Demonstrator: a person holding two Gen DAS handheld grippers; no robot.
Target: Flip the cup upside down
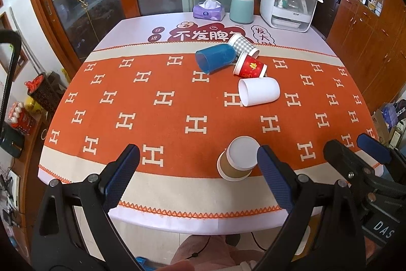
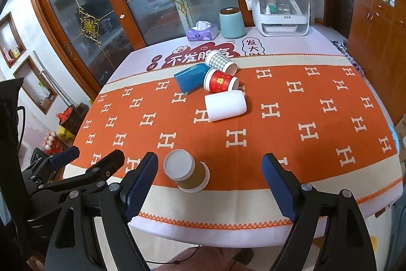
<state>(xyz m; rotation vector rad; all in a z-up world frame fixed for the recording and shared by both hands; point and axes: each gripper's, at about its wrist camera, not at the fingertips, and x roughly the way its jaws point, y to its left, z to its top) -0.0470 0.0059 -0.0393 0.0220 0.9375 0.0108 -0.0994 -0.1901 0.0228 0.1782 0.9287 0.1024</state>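
Fingers of both your grippers are spread apart and hold nothing, with the brown paper cup [image 1: 237,161] mouth-down on the bench [image 1: 177,103] at its near edge.

Your left gripper [image 1: 198,175] sits just left of that cup; your right gripper [image 2: 210,184] has it between its fingers, untouched. Farther back lie four cups on their sides: white [image 1: 258,91], red [image 1: 250,65], blue [image 1: 215,58] and checked [image 1: 242,44], close together.

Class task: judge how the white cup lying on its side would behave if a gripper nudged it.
The white cup lies on its side, so it would probably roll. It looks like thin paper or plastic, likely light and easily squashed. The woven orange cloth may slow it.
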